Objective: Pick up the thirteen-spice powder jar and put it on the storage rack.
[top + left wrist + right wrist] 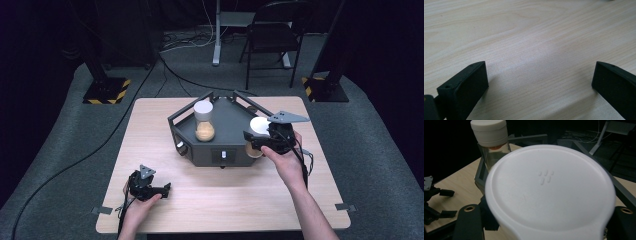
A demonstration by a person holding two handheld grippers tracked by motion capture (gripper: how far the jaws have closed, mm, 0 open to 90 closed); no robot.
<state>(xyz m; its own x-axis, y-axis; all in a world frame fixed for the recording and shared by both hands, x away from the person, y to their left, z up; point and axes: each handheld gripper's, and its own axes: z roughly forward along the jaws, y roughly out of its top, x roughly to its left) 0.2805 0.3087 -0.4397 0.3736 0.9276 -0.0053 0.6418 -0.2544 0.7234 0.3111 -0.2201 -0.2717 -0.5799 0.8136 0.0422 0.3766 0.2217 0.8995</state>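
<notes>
A light wooden table (220, 205) carried everything, and near its far middle sat a dark grey angular tray (227, 127) with raised walls and a small white switch on its front face. Inside the tray's left part stood a clear jar with a white lid (204, 120), upright, with a tan filling in its lower half; in the right gripper view the same jar (491, 142) rose behind and to the left of the held one. At the tray's right front corner the right gripper (260, 141) was pinching a second white-lidded jar (258, 131), its jaws closed on the jar's sides below the lid, the tan contents showing just under the hand. From the right gripper's own camera the held jar's lid (549, 187) sat close to the lens, round and white with a few small raised marks near its middle, and the black jaw tips flanked it low on either side. The left gripper (165, 190) lay well apart from the tray, near the table's front left edge, its jaws spread wide over bare wood with nothing between them, as the left gripper view showed (539, 82)
</notes>
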